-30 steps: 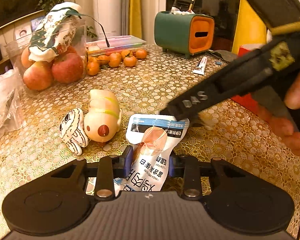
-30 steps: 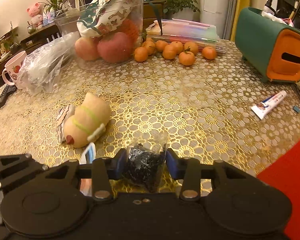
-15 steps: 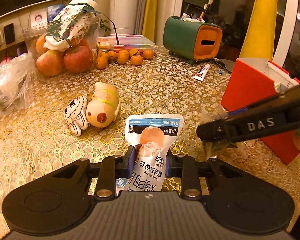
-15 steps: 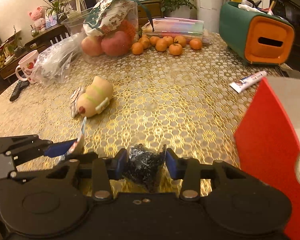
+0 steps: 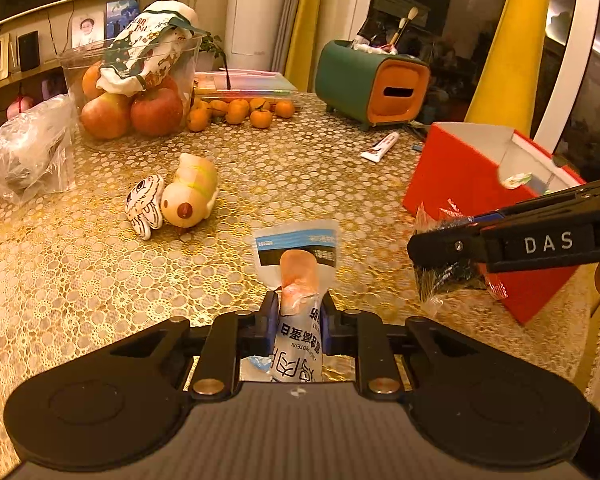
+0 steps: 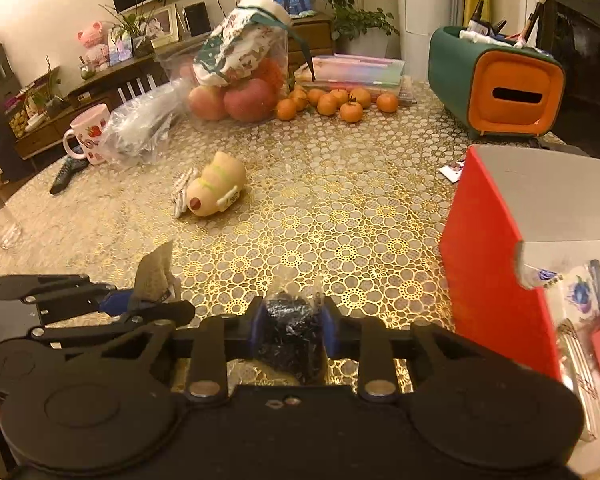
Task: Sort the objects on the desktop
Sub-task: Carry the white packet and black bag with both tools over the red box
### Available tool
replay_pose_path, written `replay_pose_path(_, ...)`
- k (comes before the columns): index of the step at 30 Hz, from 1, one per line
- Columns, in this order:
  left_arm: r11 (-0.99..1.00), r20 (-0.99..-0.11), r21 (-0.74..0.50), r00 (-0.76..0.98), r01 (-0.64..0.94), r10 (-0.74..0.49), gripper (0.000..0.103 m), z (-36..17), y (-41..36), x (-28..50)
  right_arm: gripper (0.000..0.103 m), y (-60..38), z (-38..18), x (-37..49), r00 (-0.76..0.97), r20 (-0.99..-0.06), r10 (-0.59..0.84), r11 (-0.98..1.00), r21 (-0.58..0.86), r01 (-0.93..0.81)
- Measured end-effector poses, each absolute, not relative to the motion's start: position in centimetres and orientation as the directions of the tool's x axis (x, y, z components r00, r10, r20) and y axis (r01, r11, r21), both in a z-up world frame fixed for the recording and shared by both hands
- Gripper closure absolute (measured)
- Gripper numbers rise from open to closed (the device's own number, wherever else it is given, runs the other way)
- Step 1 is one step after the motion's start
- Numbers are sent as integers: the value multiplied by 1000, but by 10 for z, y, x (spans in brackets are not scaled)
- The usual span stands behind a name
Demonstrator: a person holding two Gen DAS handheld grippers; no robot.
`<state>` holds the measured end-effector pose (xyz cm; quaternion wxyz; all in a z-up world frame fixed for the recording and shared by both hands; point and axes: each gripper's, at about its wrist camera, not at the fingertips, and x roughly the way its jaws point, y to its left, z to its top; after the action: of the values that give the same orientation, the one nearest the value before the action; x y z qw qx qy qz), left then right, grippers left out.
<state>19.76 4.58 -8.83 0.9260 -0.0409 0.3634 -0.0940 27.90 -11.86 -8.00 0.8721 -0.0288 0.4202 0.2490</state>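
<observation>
My left gripper (image 5: 298, 312) is shut on a white snack packet (image 5: 296, 256) with blue print, held above the gold-patterned table (image 5: 100, 264). My right gripper (image 6: 292, 320) has a small clear packet of dark bits (image 6: 290, 332) between its pads, and its jaws are closing on it. In the left wrist view the right gripper (image 5: 440, 256) hangs at the right with that dark packet (image 5: 444, 278), just in front of an open red box (image 5: 452, 176). In the right wrist view the red box (image 6: 488, 272) stands close on the right, with several items inside.
A cream toy animal (image 5: 188, 200) lies mid-table beside a striped plush. A toothpaste tube (image 5: 380, 147), a green and orange organiser (image 5: 372, 84), tangerines (image 5: 240, 110), a clear fruit tub (image 5: 132, 92) and a plastic bag (image 5: 28, 152) stand further back. A mug (image 6: 88, 136) is far left.
Both grippers rose with their packets and moved right across the table. The red box came into view and now stands close beside the right gripper.
</observation>
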Motion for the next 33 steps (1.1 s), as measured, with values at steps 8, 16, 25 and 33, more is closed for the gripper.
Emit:
replay_pose_path(8,969,-660,-225,715,104,-230,86,-80,48,186,75,-141,-59,265,537,-721,437,870,187,-456)
replay_pose_path(16,957,-631,-253,726,140,-273,86,-53,37,176,75,-172,-31,259,561,-689,459,868,210,-451)
replay_pose_path(25,938,-608,-255,715,235,-344,86,-19,-8,181,75,-214,-12,259,608,-665,434,886,193,-422)
replay_pose_path(33,904,-587,-216,691,369,-422,86,9,-75,204,75,-273,-3,270,672,-647,359,928,171,-331)
